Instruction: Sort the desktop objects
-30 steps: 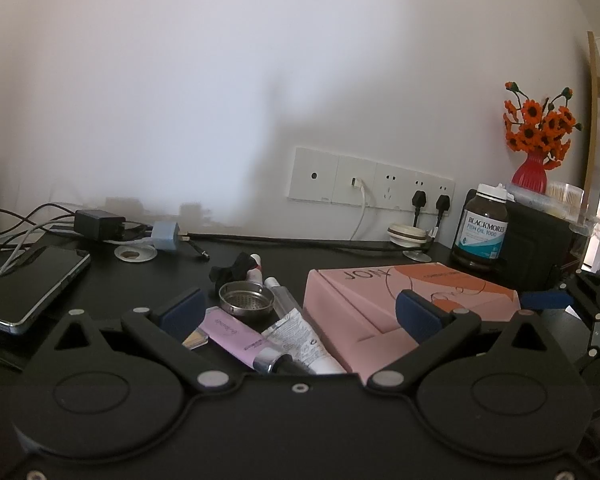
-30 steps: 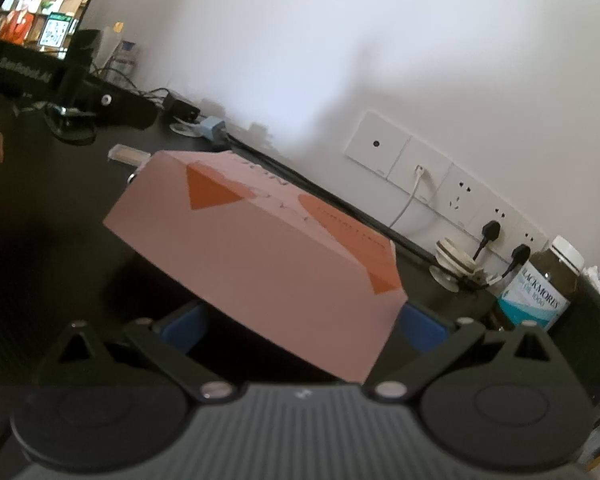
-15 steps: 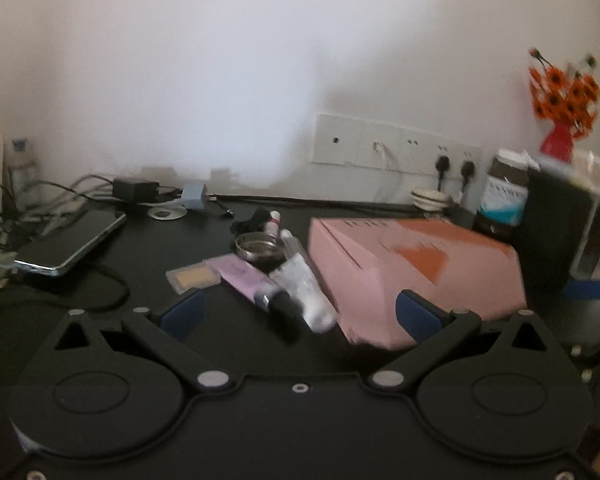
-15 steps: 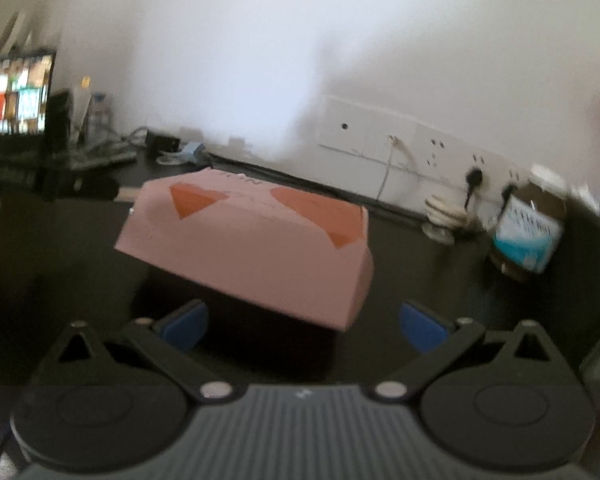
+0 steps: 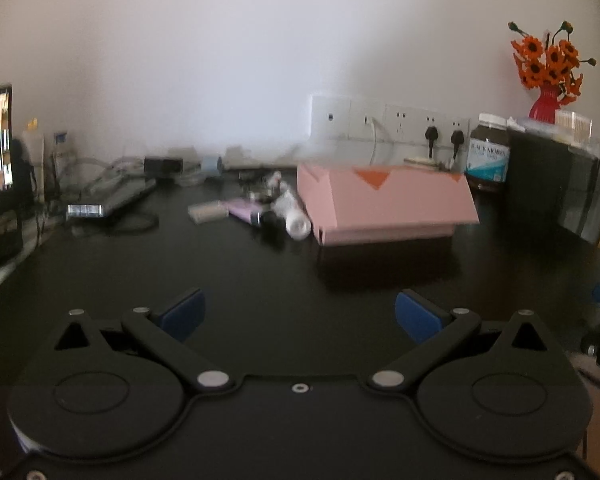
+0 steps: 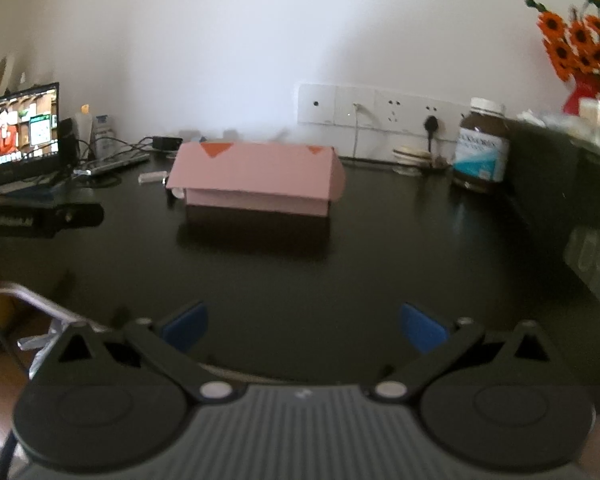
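On the dark desk [image 5: 284, 280] a pink box [image 5: 384, 204] sits toward the back, its lid flap hanging out over the front edge so that it looks only loosely shut. Just beside its left end lies a huddle of small things: a white tube [image 5: 294, 216], a lilac tube [image 5: 244, 212] and a small clear case [image 5: 207, 211], all touching or nearly so, with more bits behind them too blurred to name. A phone [image 5: 112, 200] and a tangle of cables sit further left, a brown supplement bottle [image 5: 488, 156] stands to the right near the wall sockets, and beyond it a black case carries a red vase of orange flowers [image 5: 548, 76].

Both claws hang back from all this, well apart from the box. The left gripper [image 5: 298, 314] has its blue pads spread wide with nothing between them; the right gripper [image 6: 304, 326] is the same, wide and empty, over bare desk.

What worries me is the cluster. The tubes are round and lie side by side, so a claw coming in for one could nudge its neighbour and send it rolling toward the desk edge or under the box flap. The box itself is light card; a push on that overhanging lid could tip it or slide it into the bottle. Cables on the left could snag a finger
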{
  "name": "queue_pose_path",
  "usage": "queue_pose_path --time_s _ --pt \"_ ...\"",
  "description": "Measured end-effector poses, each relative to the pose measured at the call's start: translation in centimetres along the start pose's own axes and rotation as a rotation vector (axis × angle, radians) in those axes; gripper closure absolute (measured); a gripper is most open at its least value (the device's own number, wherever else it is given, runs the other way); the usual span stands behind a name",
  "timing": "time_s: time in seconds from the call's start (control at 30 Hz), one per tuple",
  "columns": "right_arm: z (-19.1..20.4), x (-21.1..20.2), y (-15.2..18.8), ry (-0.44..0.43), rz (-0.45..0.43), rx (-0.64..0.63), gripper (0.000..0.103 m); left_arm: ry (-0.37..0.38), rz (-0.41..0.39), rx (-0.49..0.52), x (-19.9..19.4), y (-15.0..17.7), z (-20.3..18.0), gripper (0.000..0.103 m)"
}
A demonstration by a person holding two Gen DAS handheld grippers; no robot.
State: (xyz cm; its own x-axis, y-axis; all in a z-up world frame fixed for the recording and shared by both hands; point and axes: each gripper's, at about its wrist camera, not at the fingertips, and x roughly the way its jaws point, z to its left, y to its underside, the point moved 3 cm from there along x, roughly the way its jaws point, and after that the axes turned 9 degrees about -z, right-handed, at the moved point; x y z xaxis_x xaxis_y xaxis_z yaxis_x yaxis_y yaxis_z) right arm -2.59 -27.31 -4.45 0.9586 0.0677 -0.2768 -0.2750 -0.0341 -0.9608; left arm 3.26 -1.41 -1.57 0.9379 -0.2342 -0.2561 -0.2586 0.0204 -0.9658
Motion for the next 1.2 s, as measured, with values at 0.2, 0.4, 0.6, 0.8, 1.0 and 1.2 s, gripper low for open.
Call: queue_pose_path --time_s 0.2,0.4,0.6,0.8,1.0,1.2 --pt "-0.9 -0.4 0.1 0.013 -0.014 0.031 0.001 -0.024 0.012 -0.024 0.5 0.4 0.7 0.000" --pt "-0.8 1.4 -2.3 0.008 -0.052 -0.027 0.001 -0.021 -0.037 0.006 2.3 -2.6 0.8 0.000" --pt "-0.2 5.8 -6.0 0.007 -0.085 -0.088 0.001 -0.011 -0.068 0.007 4.6 -5.8 1.3 0.000" --pt "0.0 10.7 -7.6 -0.001 -0.026 -0.104 0.001 -0.035 -0.073 -0.017 7.2 -7.3 2.8 0.000" --pt "1.5 12.9 -6.7 0.007 0.026 -0.195 0.001 -0.053 -0.044 -0.013 9.4 -6.6 3.5 0.000" --pt "2.5 14.0 -6.0 0.016 0.042 -0.238 0.001 -0.055 -0.051 -0.001 10.7 -6.5 3.9 0.000"
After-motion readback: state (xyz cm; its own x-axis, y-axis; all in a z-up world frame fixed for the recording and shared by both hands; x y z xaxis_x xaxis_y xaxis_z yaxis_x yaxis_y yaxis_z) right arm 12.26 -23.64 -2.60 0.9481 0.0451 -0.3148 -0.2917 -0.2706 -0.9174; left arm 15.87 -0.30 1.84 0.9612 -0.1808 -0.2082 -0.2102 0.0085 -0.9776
